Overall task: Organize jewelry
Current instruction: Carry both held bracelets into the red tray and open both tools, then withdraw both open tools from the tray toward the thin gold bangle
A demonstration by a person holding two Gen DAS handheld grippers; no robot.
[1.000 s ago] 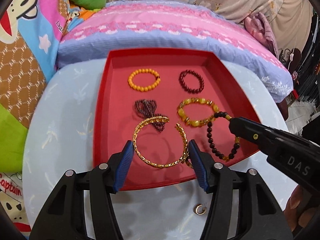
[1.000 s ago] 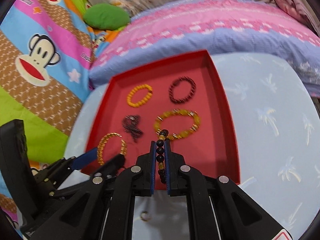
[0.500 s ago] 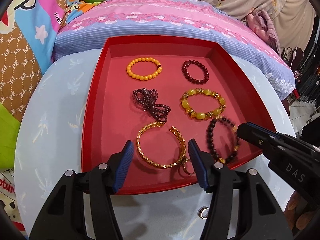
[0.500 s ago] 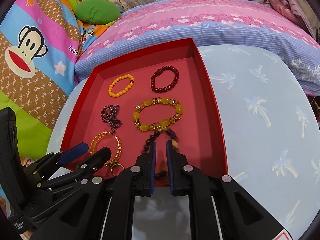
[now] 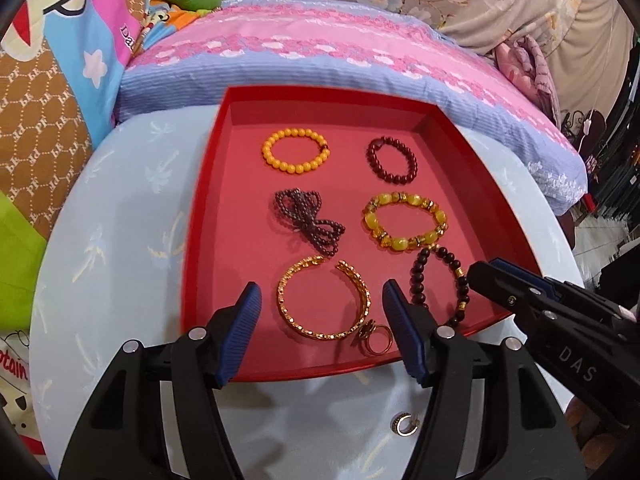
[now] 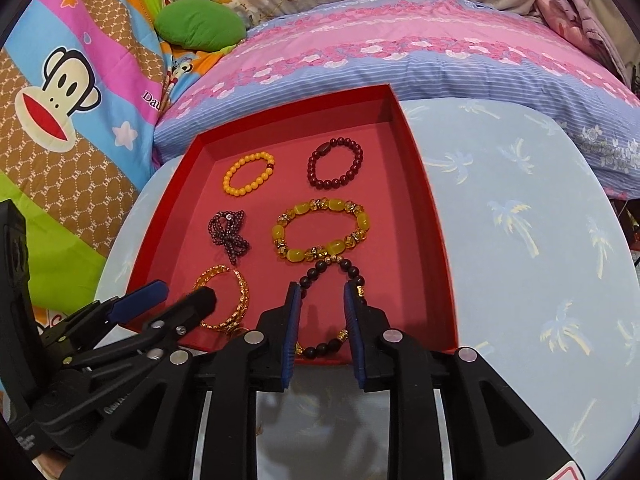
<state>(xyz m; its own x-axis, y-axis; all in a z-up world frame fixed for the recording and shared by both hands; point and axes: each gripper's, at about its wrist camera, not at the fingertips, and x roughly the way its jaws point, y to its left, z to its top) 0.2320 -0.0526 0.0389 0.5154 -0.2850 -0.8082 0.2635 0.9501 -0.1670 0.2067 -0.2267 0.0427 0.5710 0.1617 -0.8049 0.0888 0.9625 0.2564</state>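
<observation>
My right gripper (image 6: 320,312) hangs over the near edge of the red tray (image 6: 436,240), its blue pads spread partway and holding nothing. The dark beaded bracelet (image 6: 332,272) with gold spacers lies flat on the tray floor under them: its far arc shows beyond the pads and its near arc shows between them, close to the tray's near wall. Whether a pad brushes the beads, I cannot tell.

My left gripper (image 5: 320,324) is spread wide and empty, its pads flanking the open gold bangle (image 5: 324,300) without touching it. The bangle lies near the tray's near edge, its gap facing the far side. A gold ring (image 5: 376,338) rests against the bangle's near right end, just inside the tray (image 5: 200,240) wall.

Farther in, the yellow stone bracelet (image 5: 404,220) sits just beyond the dark one, almost touching it. A bunched purple bead strand (image 5: 308,224) lies left of it. Toward the far edge, the orange bead bracelet (image 5: 296,155) is on the left and the dark red bead bracelet (image 5: 392,160) on the right, well apart.

The tray stands on a worktop (image 5: 120,240) covered in pale blue palm-print cloth. On that cloth, outside the tray's near edge and between my left gripper's arms, lies a small hoop earring (image 5: 404,424).
</observation>
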